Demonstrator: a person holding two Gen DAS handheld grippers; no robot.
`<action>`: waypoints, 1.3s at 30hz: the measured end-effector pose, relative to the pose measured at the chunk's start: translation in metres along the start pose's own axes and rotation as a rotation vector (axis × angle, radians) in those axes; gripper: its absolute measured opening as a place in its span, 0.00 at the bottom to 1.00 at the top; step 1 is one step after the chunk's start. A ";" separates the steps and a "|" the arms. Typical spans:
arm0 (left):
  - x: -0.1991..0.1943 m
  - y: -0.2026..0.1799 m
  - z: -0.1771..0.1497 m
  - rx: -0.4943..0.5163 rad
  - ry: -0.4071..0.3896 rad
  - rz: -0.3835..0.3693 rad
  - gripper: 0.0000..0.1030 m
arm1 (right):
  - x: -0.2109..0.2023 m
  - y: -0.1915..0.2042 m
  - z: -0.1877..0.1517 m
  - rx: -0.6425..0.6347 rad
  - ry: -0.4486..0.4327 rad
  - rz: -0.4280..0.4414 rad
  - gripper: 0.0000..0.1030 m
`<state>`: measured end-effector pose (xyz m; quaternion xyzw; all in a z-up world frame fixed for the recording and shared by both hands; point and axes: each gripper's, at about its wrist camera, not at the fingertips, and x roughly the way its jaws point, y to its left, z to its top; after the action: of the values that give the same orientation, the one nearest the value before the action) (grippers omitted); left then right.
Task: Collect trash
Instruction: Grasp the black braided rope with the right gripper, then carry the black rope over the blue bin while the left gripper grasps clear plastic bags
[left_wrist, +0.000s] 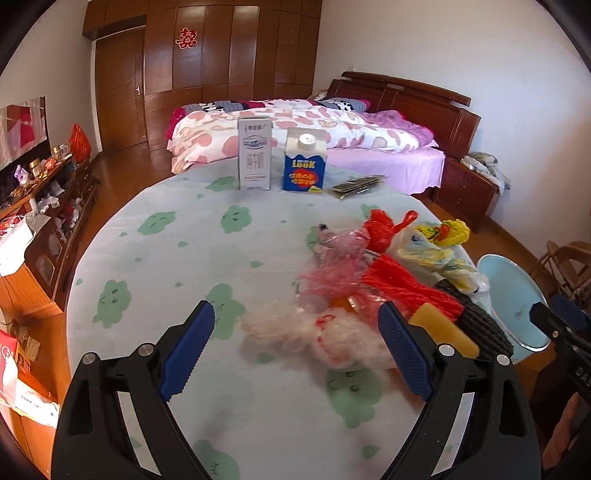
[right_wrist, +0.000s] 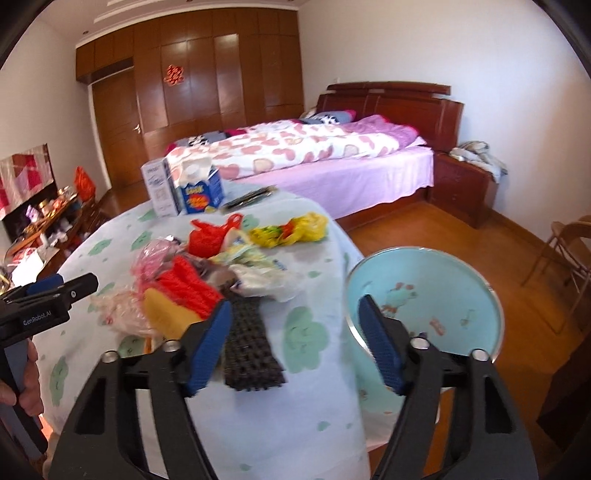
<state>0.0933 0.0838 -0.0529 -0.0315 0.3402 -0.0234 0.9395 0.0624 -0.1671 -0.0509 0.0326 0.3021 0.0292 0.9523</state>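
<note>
A heap of trash lies on the round table (left_wrist: 155, 258): a red bag (left_wrist: 382, 230), a yellow bag (left_wrist: 448, 230), red netting (left_wrist: 406, 288), a yellow sponge (left_wrist: 445, 328), a black mesh mat (right_wrist: 251, 347) and a crumpled white plastic bag (left_wrist: 321, 336). My left gripper (left_wrist: 297, 314) is open, low over the cloth, and the white bag lies between its fingers untouched. My right gripper (right_wrist: 295, 304) is open and empty over the table's right edge, its left finger beside the black mat. A light blue bin (right_wrist: 443, 295) stands just right of the table.
A white carton (left_wrist: 255, 158), a blue carton (left_wrist: 304, 166) and dark packets (left_wrist: 356, 182) stand at the table's far side. Beyond are a bed (right_wrist: 332, 162) and a nightstand (right_wrist: 465, 184). A cluttered cabinet (left_wrist: 48, 206) lines the left wall; a folding chair (right_wrist: 569, 251) stands right.
</note>
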 end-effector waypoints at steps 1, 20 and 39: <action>0.000 0.002 -0.001 0.001 0.002 0.005 0.85 | 0.002 0.001 0.000 0.003 0.009 0.006 0.62; 0.018 0.014 -0.014 -0.021 0.054 -0.088 0.84 | 0.056 0.022 -0.017 -0.013 0.228 0.077 0.25; 0.047 -0.006 -0.020 -0.055 0.164 -0.138 0.35 | -0.001 0.037 -0.011 -0.097 0.115 0.177 0.18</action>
<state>0.1166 0.0739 -0.0982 -0.0786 0.4134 -0.0813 0.9035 0.0542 -0.1301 -0.0563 0.0113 0.3504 0.1296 0.9275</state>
